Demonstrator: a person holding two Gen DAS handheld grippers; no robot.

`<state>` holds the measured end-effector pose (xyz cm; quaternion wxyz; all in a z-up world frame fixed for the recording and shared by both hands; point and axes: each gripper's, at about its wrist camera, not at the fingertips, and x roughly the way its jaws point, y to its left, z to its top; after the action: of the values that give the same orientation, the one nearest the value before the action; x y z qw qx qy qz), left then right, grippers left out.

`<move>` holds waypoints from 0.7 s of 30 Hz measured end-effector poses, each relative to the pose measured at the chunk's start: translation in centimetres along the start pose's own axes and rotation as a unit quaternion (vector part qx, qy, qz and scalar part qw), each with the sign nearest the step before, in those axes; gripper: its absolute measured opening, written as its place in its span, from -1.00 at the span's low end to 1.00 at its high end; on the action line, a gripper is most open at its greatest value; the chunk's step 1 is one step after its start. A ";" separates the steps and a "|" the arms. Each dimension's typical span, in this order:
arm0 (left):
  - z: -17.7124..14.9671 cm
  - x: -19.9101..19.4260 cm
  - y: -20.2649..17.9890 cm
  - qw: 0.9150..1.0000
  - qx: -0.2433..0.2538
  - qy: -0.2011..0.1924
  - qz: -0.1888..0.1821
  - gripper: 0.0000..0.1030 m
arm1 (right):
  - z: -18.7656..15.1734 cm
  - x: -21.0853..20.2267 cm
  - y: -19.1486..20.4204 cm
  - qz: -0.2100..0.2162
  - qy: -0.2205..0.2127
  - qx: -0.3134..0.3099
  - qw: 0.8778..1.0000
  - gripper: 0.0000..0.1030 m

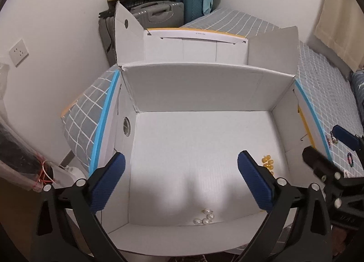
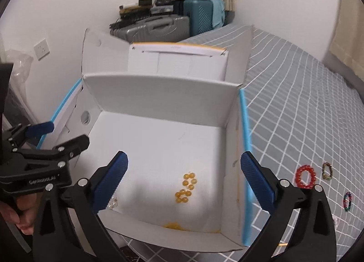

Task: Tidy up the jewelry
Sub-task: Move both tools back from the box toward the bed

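Note:
An open white cardboard box [image 1: 198,84] [image 2: 159,93] sits on a grey checked bed. Inside lie a white pearl bracelet [image 1: 204,216] near the front wall and an amber bead bracelet [image 2: 187,188], which also shows in the left wrist view [image 1: 268,163]. My left gripper [image 1: 180,179] is open and empty above the box; it also shows in the right wrist view [image 2: 61,134]. My right gripper [image 2: 184,179] is open and empty over the box's right side. On the bed right of the box lie a red bead bracelet [image 2: 306,176], a brownish-green bracelet [image 2: 327,171] and a multicoloured bracelet [image 2: 347,201].
The box's lid [image 1: 195,34] stands open at the back with flaps up on both sides. Suitcases [image 1: 159,11] are stacked in the far corner against the wall. A wall socket [image 1: 18,52] and plastic bags [image 1: 20,157] are at the left. A curtain [image 1: 341,11] hangs at the right.

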<state>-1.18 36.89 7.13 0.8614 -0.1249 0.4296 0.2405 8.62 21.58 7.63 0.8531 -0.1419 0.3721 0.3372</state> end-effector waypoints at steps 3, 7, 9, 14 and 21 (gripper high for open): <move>0.0 -0.4 -0.5 1.000 0.006 -0.003 0.002 0.89 | 0.2 -0.7 -0.8 -0.008 -0.008 0.000 1.000 0.85; 0.2 -0.8 -1.2 1.000 0.006 -0.006 -0.004 0.89 | 0.2 -1.9 -2.1 -0.014 -0.020 0.008 1.000 0.85; 0.3 -1.0 -1.6 1.000 0.007 -0.009 -0.008 0.89 | 0.1 -2.4 -3.0 -0.017 -0.023 0.016 0.999 0.85; 0.8 -1.6 -3.3 1.000 0.018 -0.017 -0.019 0.89 | -0.2 -3.5 -5.7 -0.031 -0.031 0.038 0.998 0.85; 0.9 -2.1 -6.5 0.998 0.038 -0.024 -0.050 0.89 | -1.1 -4.7 -9.6 -0.051 -0.039 0.061 0.996 0.85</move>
<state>1.82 31.09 9.40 0.8866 -0.1074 0.4105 0.1841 12.22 11.79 10.18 0.8903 -0.0954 0.3502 0.2751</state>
